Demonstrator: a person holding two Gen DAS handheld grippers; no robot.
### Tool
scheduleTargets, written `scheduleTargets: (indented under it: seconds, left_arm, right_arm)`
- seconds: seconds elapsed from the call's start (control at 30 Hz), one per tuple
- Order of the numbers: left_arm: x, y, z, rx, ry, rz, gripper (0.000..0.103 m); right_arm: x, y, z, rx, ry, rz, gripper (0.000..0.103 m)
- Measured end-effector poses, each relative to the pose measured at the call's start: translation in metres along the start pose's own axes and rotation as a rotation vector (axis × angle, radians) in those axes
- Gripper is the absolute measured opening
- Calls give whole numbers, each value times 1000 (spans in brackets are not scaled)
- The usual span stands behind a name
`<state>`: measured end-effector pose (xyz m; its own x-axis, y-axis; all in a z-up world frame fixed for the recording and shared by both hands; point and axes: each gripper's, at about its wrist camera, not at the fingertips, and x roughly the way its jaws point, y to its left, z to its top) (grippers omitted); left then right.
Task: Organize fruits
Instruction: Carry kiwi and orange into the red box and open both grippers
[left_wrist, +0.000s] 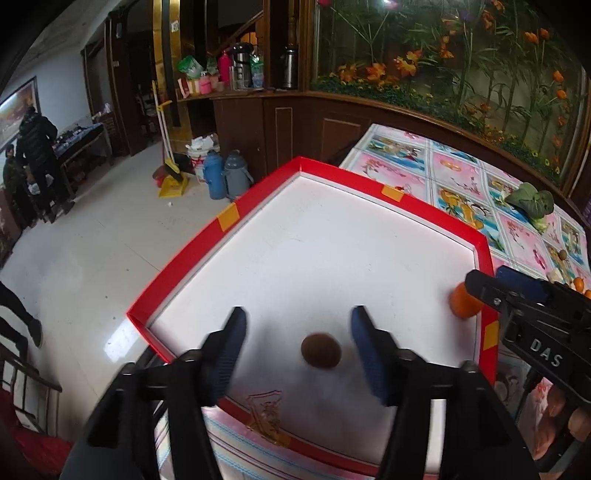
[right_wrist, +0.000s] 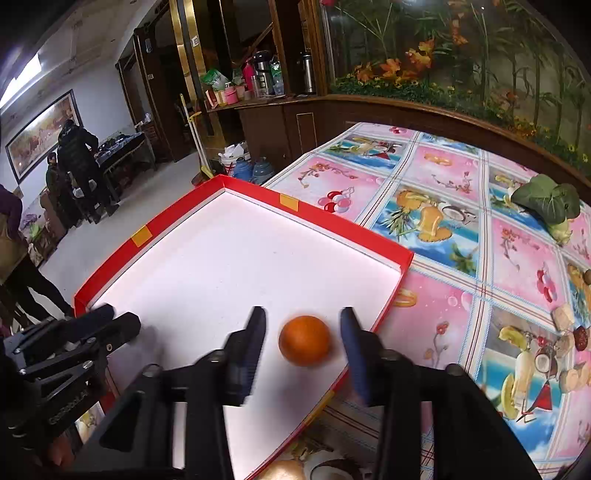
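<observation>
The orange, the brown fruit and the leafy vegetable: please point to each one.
orange (right_wrist: 304, 340), right wrist view, middle of its peel.
brown fruit (left_wrist: 320, 350), left wrist view, middle of its top.
leafy vegetable (right_wrist: 546, 201), right wrist view, on a dark leaf.

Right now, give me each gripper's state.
Left gripper: open, brown fruit lying loose between its fingers.
Right gripper: open, orange lying free between its fingers.
</observation>
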<state>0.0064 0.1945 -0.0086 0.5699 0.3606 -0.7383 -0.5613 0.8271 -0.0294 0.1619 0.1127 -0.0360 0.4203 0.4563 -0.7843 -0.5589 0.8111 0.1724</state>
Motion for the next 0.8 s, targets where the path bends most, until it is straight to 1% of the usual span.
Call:
scheduleTargets:
  seconds: [0.03,0.07,0.1,0.13,0.2,0.23,0.27,0.3,0.37,0.43,0.5,0.53,0.6,0.63,0.7,0.77,0.8]
  left_arm:
    - [-3,0,0,1,-12,0,67]
    - [-6,-1,-1,4,-20,0,67]
    - [-7,-2,-2,6,-23,-3,67]
    - [-10,-4,-2,8,-29,-3,69]
    - [-16,-6,-4,10,-46,7,76]
    - [-21,-7,-6,12,-60,15,83]
    - [-24,-9,-7,13,-68,20,86]
    - [-27,-12,-8,16,-75,21,86]
    - [-33,-19,-10,22,-84,14,87]
    - [-38,-25,-12,24,-89,8,88]
    - [-44,-32,-13,29,-97,-3,93]
    - [-47,-36,-15,33,-102,-9,96]
    - [-55,-46,-17,40,-116,-29,99]
    - [-58,-51,-18,47,-121,-43,101]
    - [-66,-65,-23,63,-134,-80,102]
    - [-73,-74,-27,81,-142,-116,102]
    - [-76,-80,-30,94,-142,-135,102]
  right_arm:
    - [-4,-1,-1,2,-9,-5,53]
    - [-8,-3,-2,2,-19,-8,56]
    - [-12,-4,-3,1,-25,-11,59]
    - [-17,-7,-4,2,-31,-14,59]
    - [-34,-15,-9,11,-56,-23,60]
    - [-45,-22,-14,18,-70,-29,63]
    - [-55,-28,-18,27,-83,-39,64]
    - [-62,-33,-21,32,-91,-48,68]
    - [-86,-50,-35,50,-113,-74,71]
    - [-103,-64,-48,68,-126,-98,76]
    - [-126,-84,-64,108,-136,-127,79]
    - [-134,-92,-71,123,-139,-135,82]
    - [-154,-112,-91,168,-141,-170,87]
    - [-162,-119,-98,188,-140,-181,87]
    - [-178,-138,-119,238,-138,-217,89]
    - [-192,-155,-139,276,-127,-267,93]
    - [-196,-161,-146,290,-119,-281,96]
